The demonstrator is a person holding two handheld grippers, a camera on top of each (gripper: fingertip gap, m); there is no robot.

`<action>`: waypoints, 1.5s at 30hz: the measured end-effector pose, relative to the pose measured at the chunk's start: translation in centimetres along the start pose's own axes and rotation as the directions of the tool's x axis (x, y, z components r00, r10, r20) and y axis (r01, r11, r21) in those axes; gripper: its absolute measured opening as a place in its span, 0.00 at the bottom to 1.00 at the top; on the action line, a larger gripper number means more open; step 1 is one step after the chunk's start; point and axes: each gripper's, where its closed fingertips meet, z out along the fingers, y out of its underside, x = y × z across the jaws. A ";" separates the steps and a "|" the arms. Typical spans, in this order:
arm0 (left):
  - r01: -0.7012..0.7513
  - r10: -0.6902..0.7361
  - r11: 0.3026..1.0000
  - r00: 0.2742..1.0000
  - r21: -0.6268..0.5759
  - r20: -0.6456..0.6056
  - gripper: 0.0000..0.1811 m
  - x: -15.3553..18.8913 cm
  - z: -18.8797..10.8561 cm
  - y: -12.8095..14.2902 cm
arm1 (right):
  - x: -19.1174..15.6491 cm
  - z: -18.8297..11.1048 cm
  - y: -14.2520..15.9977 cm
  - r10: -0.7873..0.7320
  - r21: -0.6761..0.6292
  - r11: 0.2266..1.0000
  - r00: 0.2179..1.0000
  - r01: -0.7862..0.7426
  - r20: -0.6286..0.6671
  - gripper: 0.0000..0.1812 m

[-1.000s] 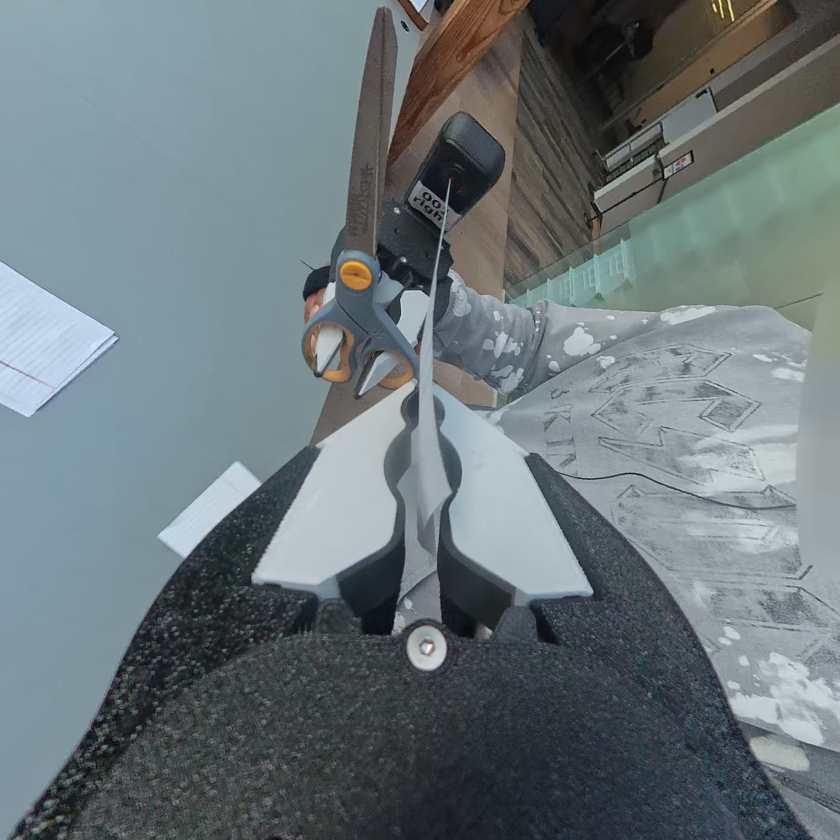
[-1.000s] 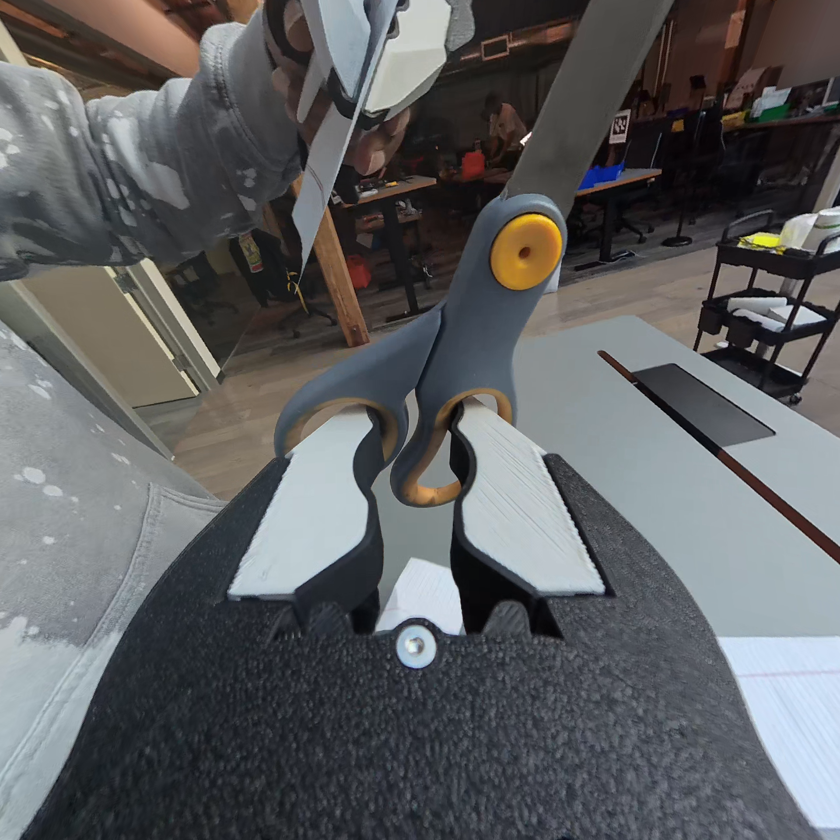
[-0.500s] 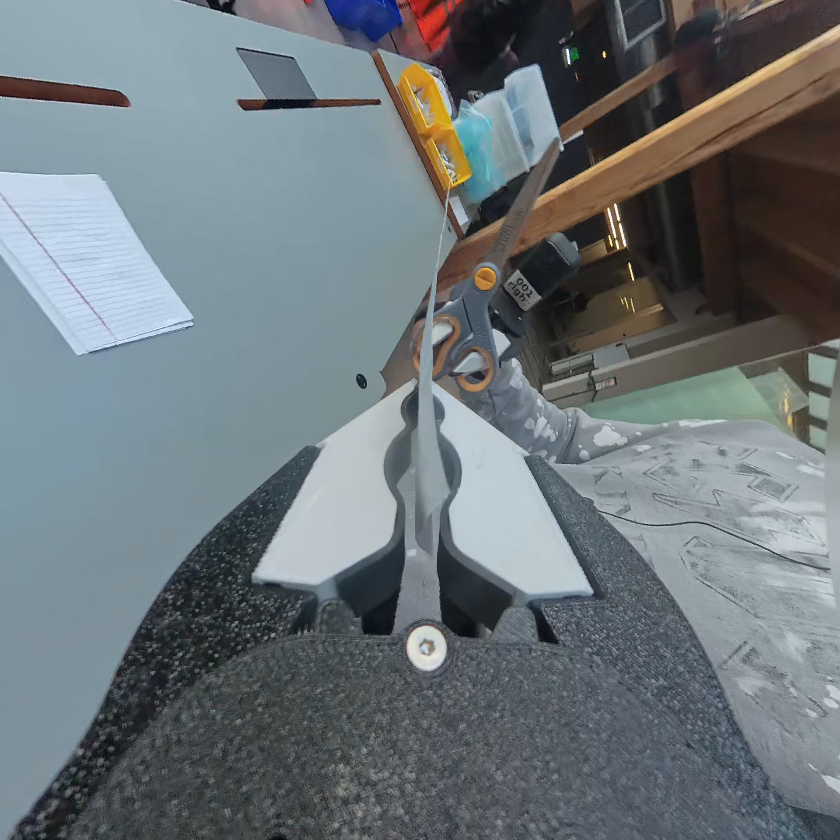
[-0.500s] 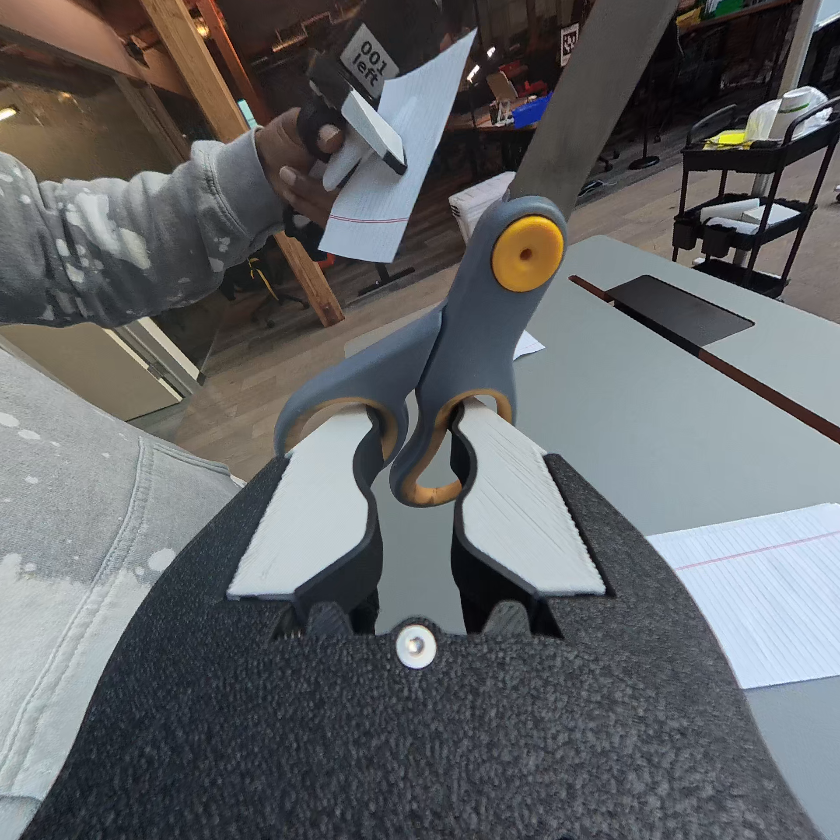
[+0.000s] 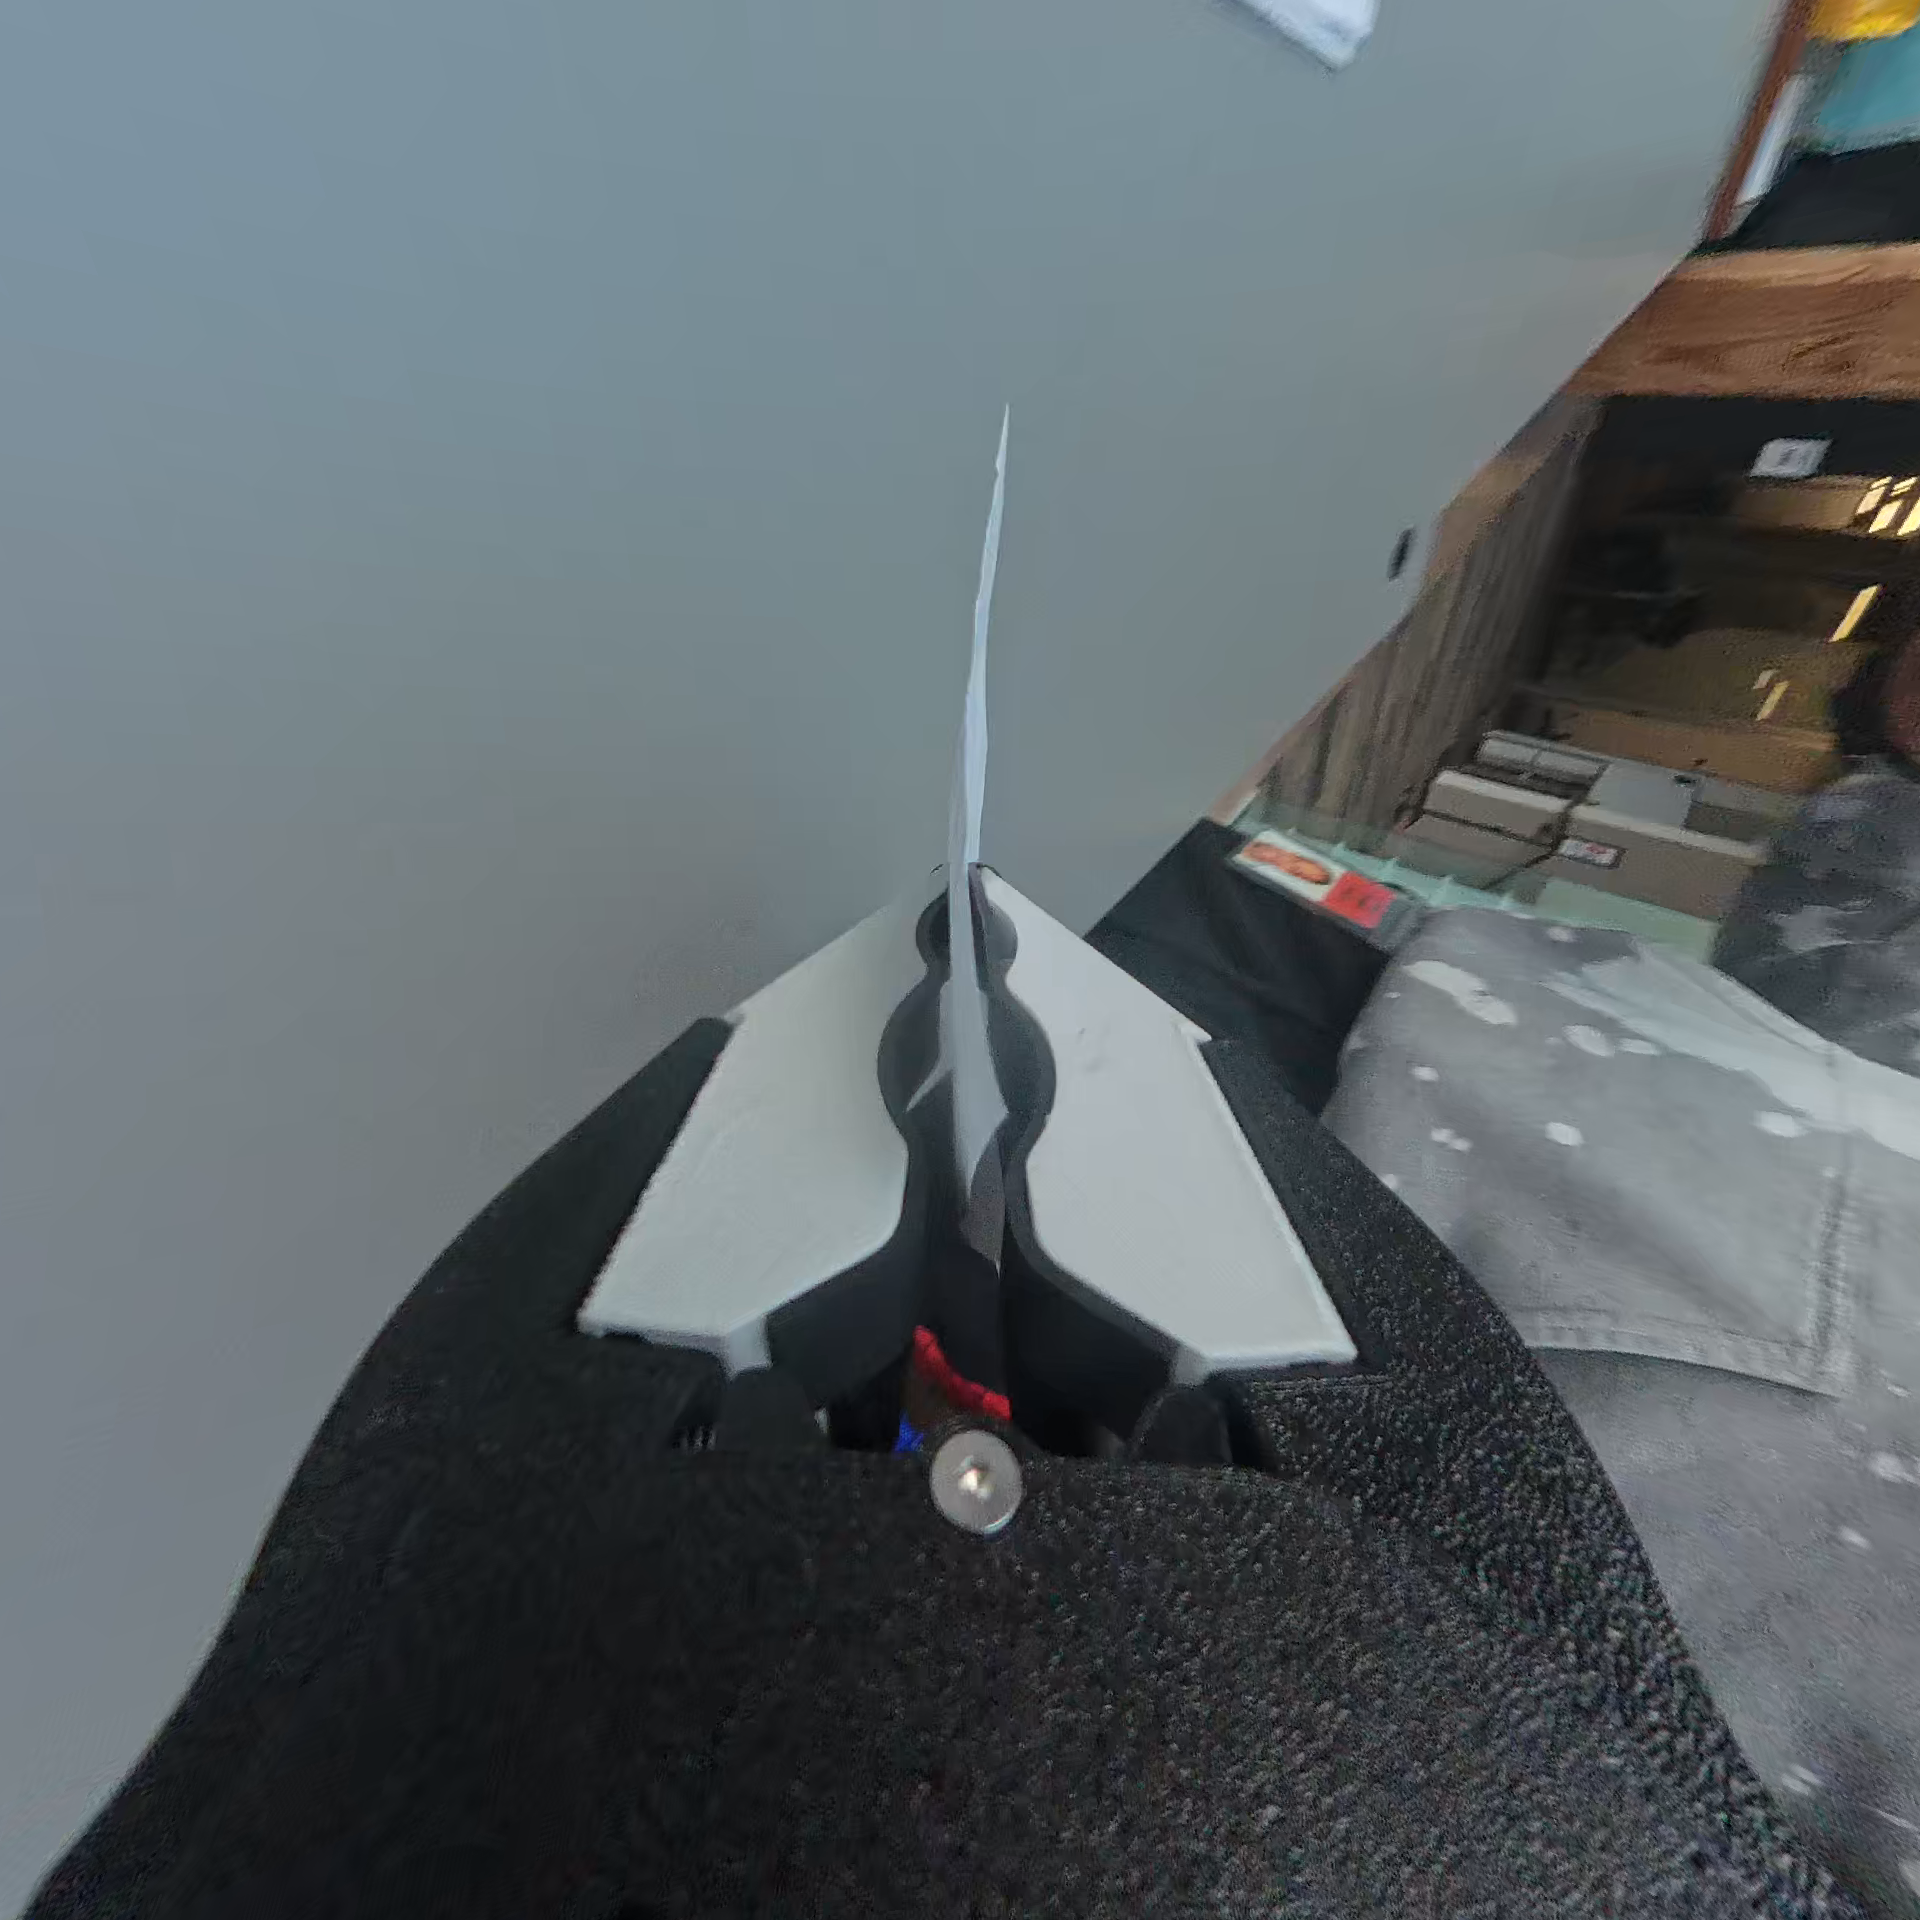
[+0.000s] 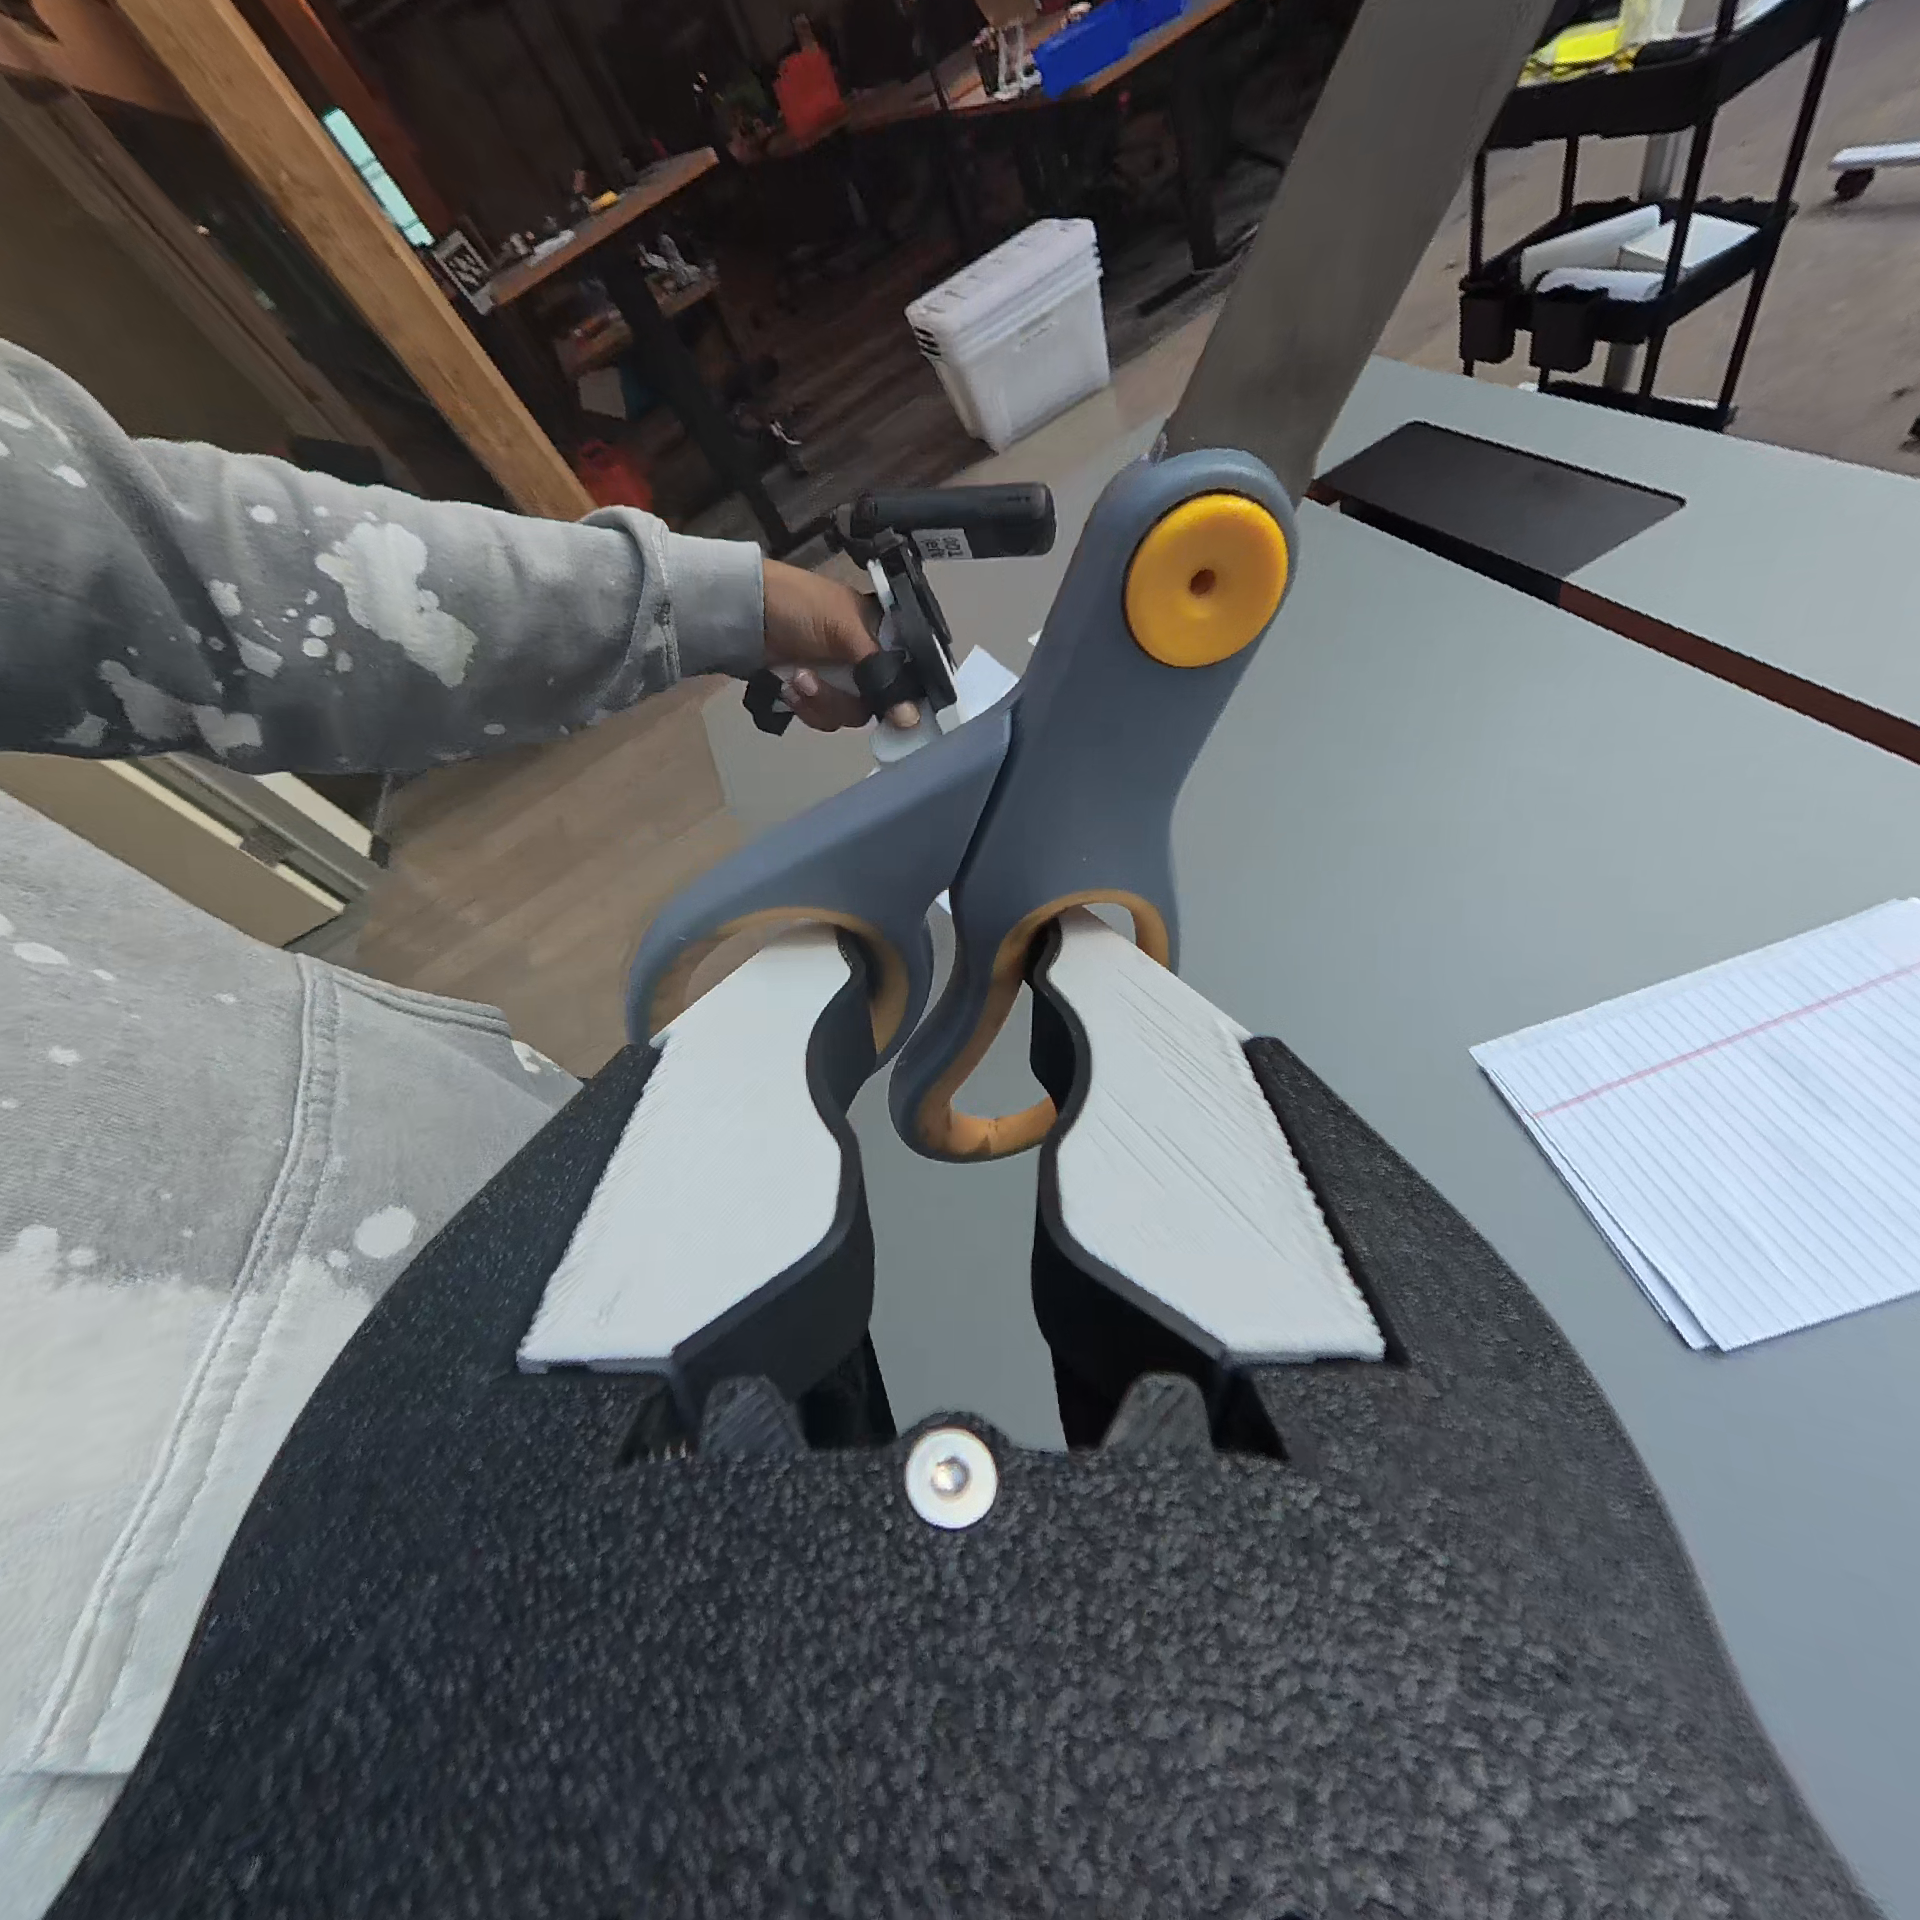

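Left gripper (image 5: 971,904): jaws pressed together on a thin slip of white paper (image 5: 982,665), seen edge-on, which stands out forward from between the fingertips over the grey table (image 5: 468,468). The view is blurred. In the right wrist view the same gripper (image 6: 914,665) shows farther off to the left, held by a hand (image 6: 821,655) in a grey bleach-spotted sleeve (image 6: 343,634), near the far left edge of the table.

Right gripper (image 6: 951,935): one white finger (image 6: 727,1164) in each loop of a pair of scissors (image 6: 1091,769); the fingers stand a little apart with the grey, orange-lined handles drawn close together, so the gripper carries the scissors from inside the loops. Orange pivot button (image 6: 1205,592) faces the camera; the steel blade (image 6: 1361,208) runs up and out of the top of the view, and I cannot tell how the blades stand.

Stack of lined white paper (image 6: 1745,1112): flat on the table (image 6: 1507,831), right of the right gripper, near the table's near edge. A corner of a white stack (image 5: 1309,26) lies far on the table in the left wrist view.

Surroundings: grey spotted garment (image 6: 156,1195) at near left; wooden post (image 6: 343,249); white bin (image 6: 1018,322) on the floor; black trolley (image 6: 1642,208) at far right.
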 end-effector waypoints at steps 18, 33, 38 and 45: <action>-0.230 0.208 0.973 0.908 0.017 0.364 0.36 -15.5 -11.5 -4.4 | -0.7 8.3 -0.4 0.182 0.001 0.983 0.963 -0.186 -0.199 0.13; -0.305 0.153 0.948 0.690 0.092 0.707 0.33 -27.2 -18.8 -14.5 | -1.0 9.1 -1.8 0.202 0.073 0.979 0.943 -0.189 -0.265 0.13; -0.385 0.201 0.921 0.605 0.062 0.770 0.23 -27.6 -19.0 -14.9 | -0.7 8.8 -1.0 0.228 0.080 0.974 0.930 -0.213 -0.288 0.13; -0.459 0.169 0.872 0.611 0.172 0.774 0.00 -26.3 -17.3 -14.4 | -0.7 9.6 -1.0 0.237 0.088 0.971 0.932 -0.221 -0.275 0.13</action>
